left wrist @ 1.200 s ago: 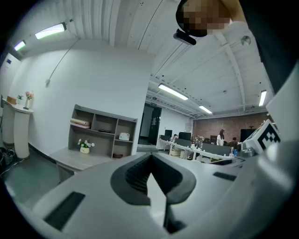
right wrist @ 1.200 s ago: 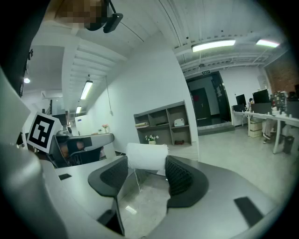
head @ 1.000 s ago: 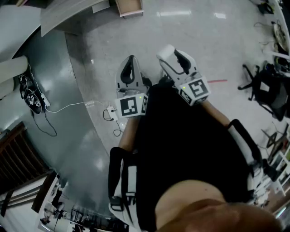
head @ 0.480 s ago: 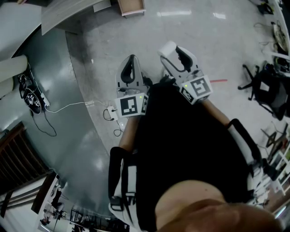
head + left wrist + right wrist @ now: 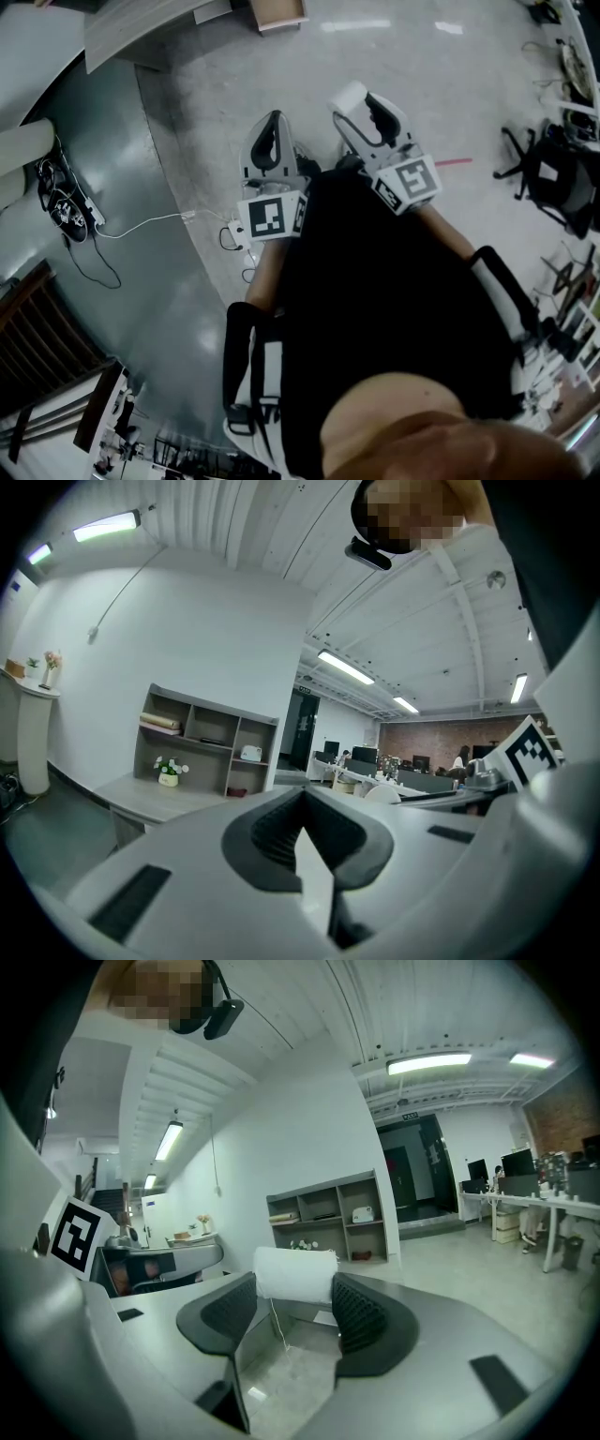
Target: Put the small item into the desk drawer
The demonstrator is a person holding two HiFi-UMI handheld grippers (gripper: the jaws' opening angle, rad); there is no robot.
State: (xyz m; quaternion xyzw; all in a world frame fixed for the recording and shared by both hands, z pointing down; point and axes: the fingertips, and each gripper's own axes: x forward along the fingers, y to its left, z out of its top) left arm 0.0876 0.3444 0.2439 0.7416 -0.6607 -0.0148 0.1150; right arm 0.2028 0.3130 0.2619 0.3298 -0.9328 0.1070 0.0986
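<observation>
Both jaws of my right gripper (image 5: 295, 1312) clasp the small white roll (image 5: 295, 1274) end to end at their tips, seemingly light, soft, crushable, best pinched gently; my left gripper (image 5: 302, 841) is clenched, empty.

An open-plan office is shown. Rows of worktables (image 5: 422, 782) with monitors (image 5: 361, 755) are seen in front of a brick wall (image 5: 459, 735), under long ceiling strip lights (image 5: 345, 667). A grey desk (image 5: 141, 797) with an open shelf unit (image 5: 208, 742) is set against a white wall, and a black swivel chair (image 5: 553, 183) is seen on the polished floor (image 5: 394, 75).
</observation>
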